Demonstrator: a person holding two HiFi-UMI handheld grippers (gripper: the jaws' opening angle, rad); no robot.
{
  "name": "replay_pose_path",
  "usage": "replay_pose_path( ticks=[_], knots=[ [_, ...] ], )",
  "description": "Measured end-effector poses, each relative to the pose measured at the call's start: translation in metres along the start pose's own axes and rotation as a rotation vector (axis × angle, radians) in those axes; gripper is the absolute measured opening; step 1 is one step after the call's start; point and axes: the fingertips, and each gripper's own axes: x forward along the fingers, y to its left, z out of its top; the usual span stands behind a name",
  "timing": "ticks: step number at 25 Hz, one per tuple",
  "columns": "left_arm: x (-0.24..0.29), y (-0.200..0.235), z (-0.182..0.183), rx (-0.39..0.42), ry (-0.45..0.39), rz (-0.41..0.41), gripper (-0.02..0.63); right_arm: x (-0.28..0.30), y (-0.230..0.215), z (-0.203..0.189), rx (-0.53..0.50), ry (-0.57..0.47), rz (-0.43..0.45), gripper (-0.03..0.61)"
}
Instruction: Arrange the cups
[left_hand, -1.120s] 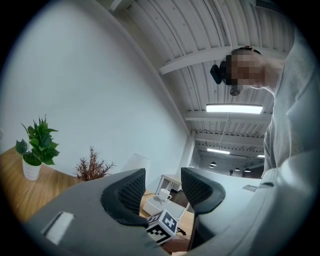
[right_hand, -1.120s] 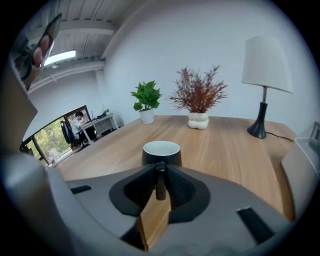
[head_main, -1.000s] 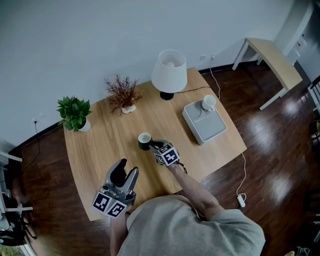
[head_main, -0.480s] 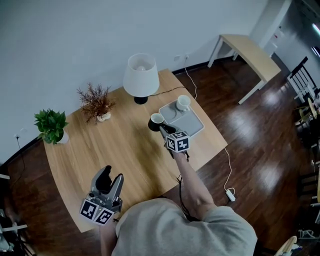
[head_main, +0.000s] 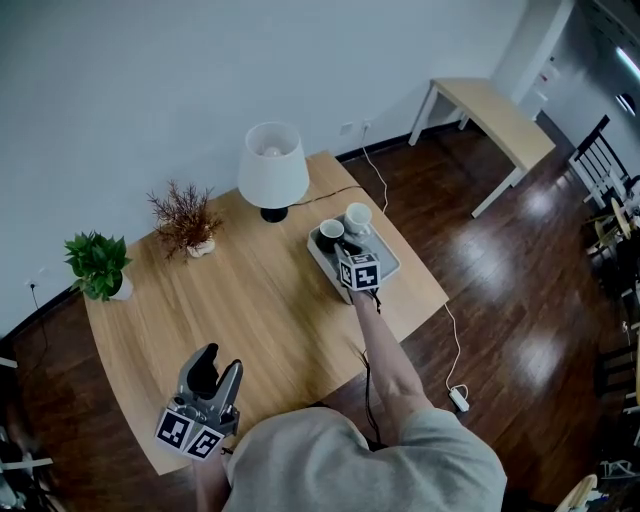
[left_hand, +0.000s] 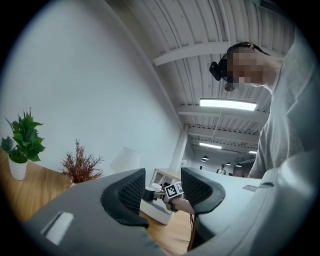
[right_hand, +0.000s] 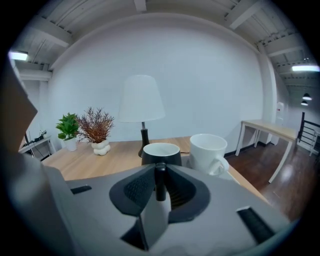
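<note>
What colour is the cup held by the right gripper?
The cup is black outside, white inside; clearest in the right gripper view.

My right hand-held gripper (right_hand: 160, 186) is smooth, matt grey plastic. Its pads (right_hand: 137, 187) are black and finely ribbed, like rubber. My left hand-held gripper (left_hand: 157, 192) has the same finish. The black cup (right_hand: 161, 154) looks like glazed ceramic, glossy outside and smooth white inside. The white cup (right_hand: 207, 149) has the same shiny glaze. The tray (head_main: 383, 260) is matt grey, plastic by the look. The tabletop (head_main: 250, 300) is pale wood, matt, with a fine grain. The floor (head_main: 520, 300) is dark wood, polished and reflective. The lampshade (head_main: 273, 165) is white and matt. My shirt (head_main: 370, 465) is grey cloth.
</note>
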Motion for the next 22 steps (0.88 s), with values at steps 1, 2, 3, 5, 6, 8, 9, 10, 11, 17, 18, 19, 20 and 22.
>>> replay_pose_path(
  ticks=[1,2,3,5,6,8,9,10,11,17,18,19,20,22],
  knots=[
    [0.0,0.0,0.0,0.001,0.0,0.003,0.215,0.003,-0.004,-0.001,-0.004,0.002,-0.007,0.086],
    [0.0,0.001,0.0,0.001,-0.001,0.005,0.215,0.006,-0.007,-0.002,-0.013,0.005,-0.014,0.086],
    [0.0,0.001,0.0,0.002,0.0,0.007,0.215,0.008,-0.009,-0.003,-0.026,0.009,-0.019,0.086],
    [-0.001,0.001,0.0,0.003,-0.001,0.011,0.215,0.011,-0.01,-0.006,-0.056,0.016,-0.026,0.086],
    [-0.001,0.001,0.0,0.003,-0.002,0.013,0.215,0.011,-0.01,-0.007,-0.067,0.018,-0.028,0.086],
    [-0.002,0.001,-0.001,0.003,-0.002,0.016,0.215,0.011,-0.01,-0.011,-0.071,0.021,-0.03,0.086],
    [-0.002,0.001,-0.001,0.003,-0.002,0.017,0.215,0.01,-0.01,-0.012,-0.066,0.021,-0.03,0.086],
    [-0.002,0.001,-0.001,0.003,-0.001,0.017,0.215,0.01,-0.01,-0.013,-0.061,0.022,-0.03,0.086],
    [-0.002,0.001,-0.001,0.002,-0.001,0.016,0.215,0.01,-0.01,-0.013,-0.058,0.026,-0.029,0.086],
    [-0.001,-0.001,-0.002,-0.001,0.0,0.008,0.215,0.011,-0.01,-0.017,-0.078,0.059,-0.038,0.099],
    [0.0,-0.001,-0.001,-0.002,0.001,0.005,0.215,0.009,-0.012,-0.018,-0.078,0.066,-0.054,0.103],
    [0.001,-0.002,-0.001,-0.003,0.001,0.003,0.215,0.006,-0.014,-0.019,-0.068,0.073,-0.071,0.126],
    [0.002,-0.002,-0.001,-0.003,0.001,0.002,0.215,0.002,-0.016,-0.021,-0.048,0.081,-0.086,0.145],
    [0.002,-0.002,-0.001,-0.003,0.001,0.003,0.215,-0.009,-0.017,-0.029,0.004,0.094,-0.103,0.146]
  ],
)
